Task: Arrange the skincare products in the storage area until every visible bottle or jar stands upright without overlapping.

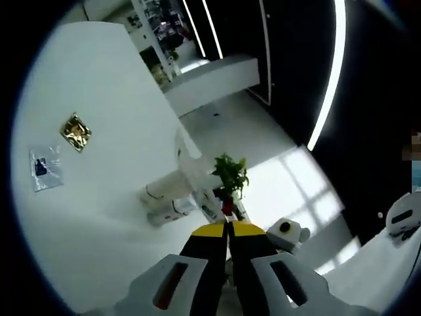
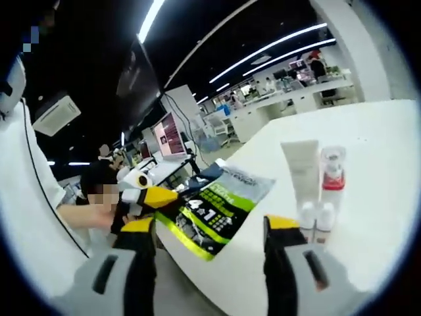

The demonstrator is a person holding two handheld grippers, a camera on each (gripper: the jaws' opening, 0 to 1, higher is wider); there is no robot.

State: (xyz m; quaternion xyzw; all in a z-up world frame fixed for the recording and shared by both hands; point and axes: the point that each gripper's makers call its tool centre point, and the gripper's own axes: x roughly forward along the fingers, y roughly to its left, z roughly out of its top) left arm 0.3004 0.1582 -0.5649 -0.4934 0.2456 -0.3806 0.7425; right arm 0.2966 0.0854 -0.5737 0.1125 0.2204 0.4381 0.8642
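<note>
In the right gripper view a white tube point(image 2: 301, 172), a clear bottle with a red collar point(image 2: 332, 172) and two small white bottles point(image 2: 314, 214) stand upright, close together, on the white table point(image 2: 381, 197). A black-and-green packet point(image 2: 214, 209) lies flat over the table's near edge. My right gripper point(image 2: 210, 227) is open, wide apart, short of the packet. My left gripper point(image 2: 158, 196) comes in from the left, its yellow tip touching the packet's corner. In the left gripper view the left gripper point(image 1: 229, 229) has its jaws together; the white tube point(image 1: 164, 191) and red-collared bottle point(image 1: 225, 208) sit just ahead. Whether it pinches the packet is hidden.
A gold sachet point(image 1: 75, 131) and a clear packet point(image 1: 45, 168) lie farther along the table point(image 1: 112, 85). A small green plant point(image 1: 230, 174) stands past the products. The table edge drops to the floor beside my left gripper. A person's hand point(image 2: 99, 217) holds that gripper.
</note>
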